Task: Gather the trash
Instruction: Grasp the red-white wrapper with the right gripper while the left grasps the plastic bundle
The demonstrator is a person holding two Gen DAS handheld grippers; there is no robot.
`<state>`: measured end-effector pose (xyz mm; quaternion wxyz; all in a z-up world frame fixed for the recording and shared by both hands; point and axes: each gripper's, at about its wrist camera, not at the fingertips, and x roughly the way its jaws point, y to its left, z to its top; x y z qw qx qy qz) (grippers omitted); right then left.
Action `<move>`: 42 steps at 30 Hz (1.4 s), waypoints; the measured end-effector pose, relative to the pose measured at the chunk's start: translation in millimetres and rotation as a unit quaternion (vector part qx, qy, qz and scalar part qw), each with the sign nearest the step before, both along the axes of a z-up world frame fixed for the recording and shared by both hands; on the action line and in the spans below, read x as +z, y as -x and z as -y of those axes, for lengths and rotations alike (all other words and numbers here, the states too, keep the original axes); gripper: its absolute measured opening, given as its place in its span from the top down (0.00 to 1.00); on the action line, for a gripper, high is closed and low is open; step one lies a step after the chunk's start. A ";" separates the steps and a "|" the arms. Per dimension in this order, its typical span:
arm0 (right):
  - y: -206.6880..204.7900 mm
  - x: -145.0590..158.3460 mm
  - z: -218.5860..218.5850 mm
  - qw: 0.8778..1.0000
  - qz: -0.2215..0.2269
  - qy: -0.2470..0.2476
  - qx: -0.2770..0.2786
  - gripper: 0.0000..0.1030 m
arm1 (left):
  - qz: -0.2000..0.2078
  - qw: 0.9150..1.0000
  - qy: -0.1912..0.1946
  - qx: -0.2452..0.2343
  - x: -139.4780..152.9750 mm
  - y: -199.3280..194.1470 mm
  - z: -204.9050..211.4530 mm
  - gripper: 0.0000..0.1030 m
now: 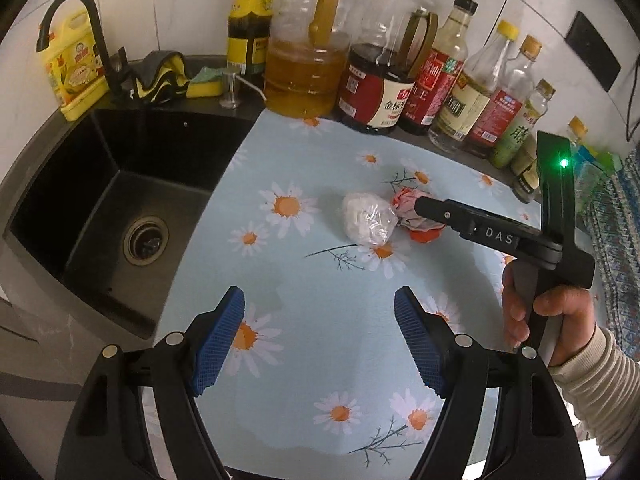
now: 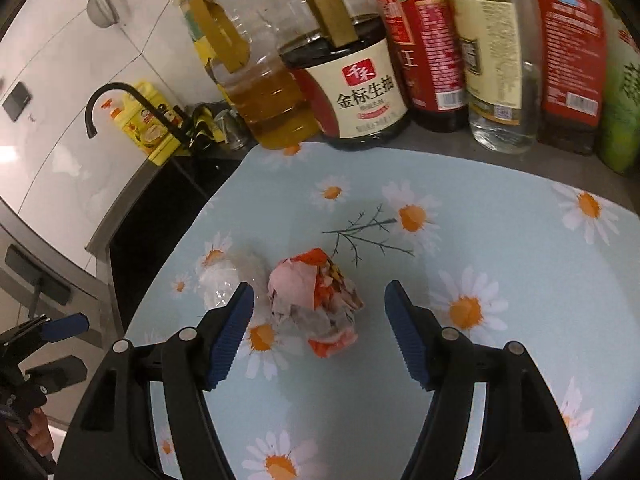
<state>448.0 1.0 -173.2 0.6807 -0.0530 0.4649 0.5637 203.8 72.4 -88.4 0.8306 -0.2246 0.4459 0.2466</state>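
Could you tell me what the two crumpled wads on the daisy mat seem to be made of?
White wad: probably tissue wrapped in thin clear plastic film, since its creased surface glints. Red wad: looks like printed paper or a thin wrapper, matte pink and orange with sharp folds; which one is unclear.

Wrapper (image 2: pixel 316 300) beside bag (image 2: pixel 224 284) on mat (image 2: pixel 500 248)

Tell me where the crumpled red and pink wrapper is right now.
The crumpled wrapper lies on the daisy cloth between the right gripper's open fingers, with the clear plastic wad beside it toward the sink.
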 end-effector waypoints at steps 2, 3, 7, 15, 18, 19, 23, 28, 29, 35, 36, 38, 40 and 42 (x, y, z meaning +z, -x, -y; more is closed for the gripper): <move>-1.4 -2.7 -1.8 1.000 0.001 0.003 0.001 0.59 | -0.004 1.000 0.001 0.003 -1.8 -2.2 0.6 0.27; -0.5 -4.4 -4.6 1.000 0.009 0.013 0.006 0.63 | -0.006 1.000 0.001 0.004 -2.1 -3.6 1.3 0.27; 2.6 -3.5 -2.3 1.000 0.020 0.005 0.019 0.66 | -0.010 1.000 -0.004 0.001 -0.7 -11.6 4.0 0.27; -0.2 0.0 12.4 1.000 0.007 -0.012 0.018 0.69 | -0.020 1.000 -0.010 -0.010 -1.6 -27.2 3.9 0.27; -0.3 8.1 22.7 1.000 0.007 -0.023 0.017 0.69 | -0.021 1.000 -0.008 -0.011 -3.4 -33.0 2.8 0.27; -0.5 11.2 26.3 0.999 0.007 -0.027 0.016 0.69 | -0.023 1.000 -0.007 -0.013 -4.6 -36.2 2.8 0.27; -4.0 21.6 45.4 0.999 -0.003 -0.041 0.010 0.69 | -0.040 0.999 -0.008 -0.023 -11.1 -52.5 3.6 0.27; -4.5 33.3 78.6 0.997 -0.018 -0.069 -0.001 0.69 | -0.053 0.998 -0.019 -0.034 -17.4 -72.1 3.6 0.18; -4.5 34.2 82.6 0.997 -0.022 -0.071 -0.003 0.69 | -0.058 0.997 -0.024 -0.036 -19.3 -77.0 3.1 0.18; -1.8 40.1 115.3 0.997 -0.018 -0.075 -0.024 0.69 | -0.076 0.995 -0.039 -0.054 -28.6 -104.6 1.0 0.18; -1.5 39.6 119.2 0.997 -0.019 -0.076 -0.025 0.69 | -0.079 0.994 -0.041 -0.057 -30.4 -108.5 1.0 0.18; -0.9 38.3 125.4 0.996 -0.020 -0.076 -0.029 0.69 | -0.087 0.993 -0.046 -0.061 -35.7 -116.8 -0.3 0.18; -0.7 35.3 132.7 0.996 -0.023 -0.076 -0.035 0.69 | -0.096 0.992 -0.049 -0.064 -42.7 -124.2 -2.9 0.18; -1.1 30.6 140.2 0.996 -0.032 -0.076 -0.040 0.69 | -0.108 0.991 -0.060 -0.057 -47.4 -130.5 -5.7 0.18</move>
